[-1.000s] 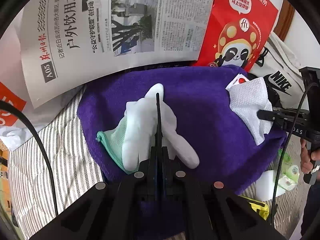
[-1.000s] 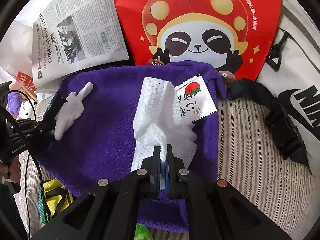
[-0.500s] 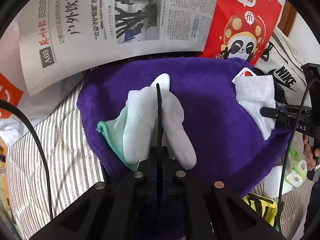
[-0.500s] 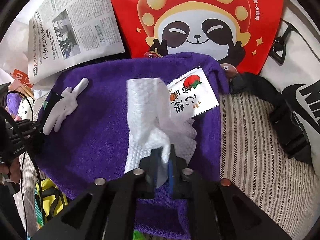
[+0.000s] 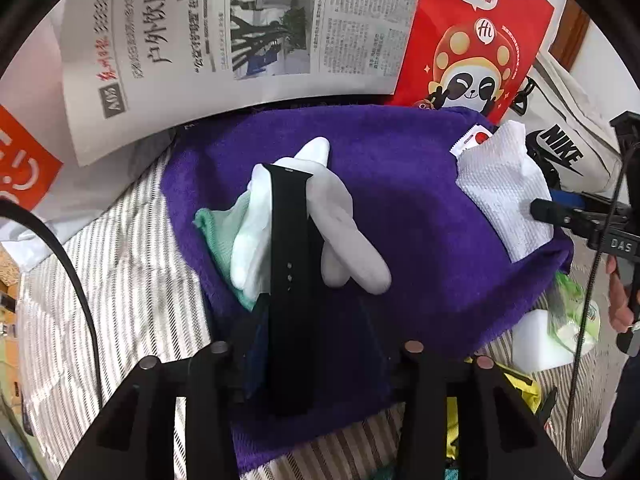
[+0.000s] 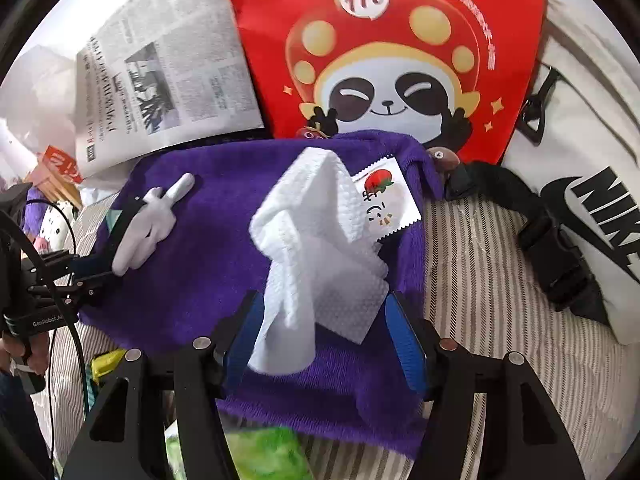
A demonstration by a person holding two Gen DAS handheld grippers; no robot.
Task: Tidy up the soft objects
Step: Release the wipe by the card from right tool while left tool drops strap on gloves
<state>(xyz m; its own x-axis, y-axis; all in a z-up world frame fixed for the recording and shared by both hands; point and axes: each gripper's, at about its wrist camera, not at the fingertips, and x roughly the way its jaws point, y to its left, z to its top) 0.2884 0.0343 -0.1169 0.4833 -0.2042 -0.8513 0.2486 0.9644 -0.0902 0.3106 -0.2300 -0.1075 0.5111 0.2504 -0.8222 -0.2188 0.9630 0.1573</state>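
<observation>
both views show a purple towel spread on a striped cover, with a newspaper and a red panda bag at the far edge. left gripper: jaws opening, spread either side of a black strap that lies lengthwise over a white glove on the left part of the towel; the pads do not press on it. right gripper: jaws opening, blue pads clear of a white paper cloth whose crumpled near end hangs between them; beside it, to the right, lies a strawberry sachet. handling, as judged: the glove and the cloth are light, limp and easily creased; each is best pinched at a near edge or bunched fold; the strap is flexible and likely slick, best taken across its width.
</observation>
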